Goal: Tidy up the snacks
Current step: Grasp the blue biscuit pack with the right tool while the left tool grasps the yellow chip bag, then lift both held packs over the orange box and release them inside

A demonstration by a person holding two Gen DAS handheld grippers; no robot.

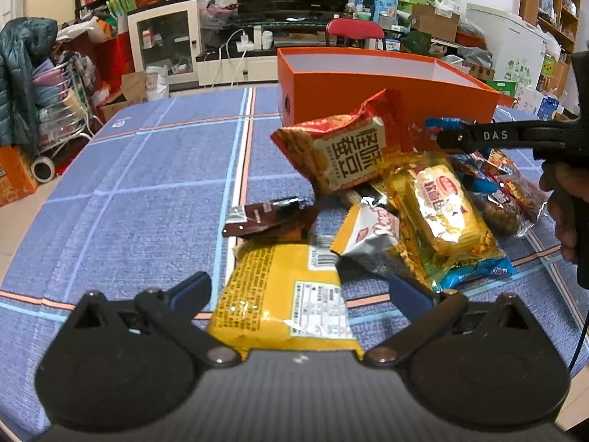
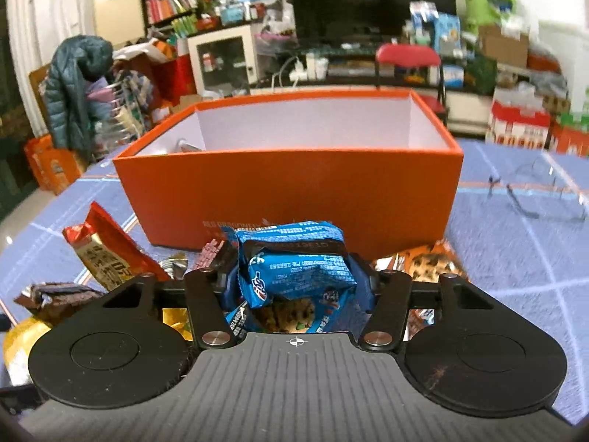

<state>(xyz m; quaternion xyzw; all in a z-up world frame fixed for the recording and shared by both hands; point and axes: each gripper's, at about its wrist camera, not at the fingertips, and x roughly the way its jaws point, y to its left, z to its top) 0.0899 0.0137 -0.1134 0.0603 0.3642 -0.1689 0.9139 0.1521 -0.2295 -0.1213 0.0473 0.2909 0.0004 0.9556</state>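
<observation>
Where it sits: blue cookie packet (image 2: 294, 269) is between the right gripper (image 2: 296, 283) pads, above the snack pile (image 1: 423, 213).
Long axis: about upright, crumpled.
Right gripper: pinches this packet, facing the orange box (image 2: 294, 184).
Left gripper (image 1: 300, 289): spread wide, over the yellow packet (image 1: 279, 294).
Table: blue checked cloth (image 1: 147, 202).
</observation>
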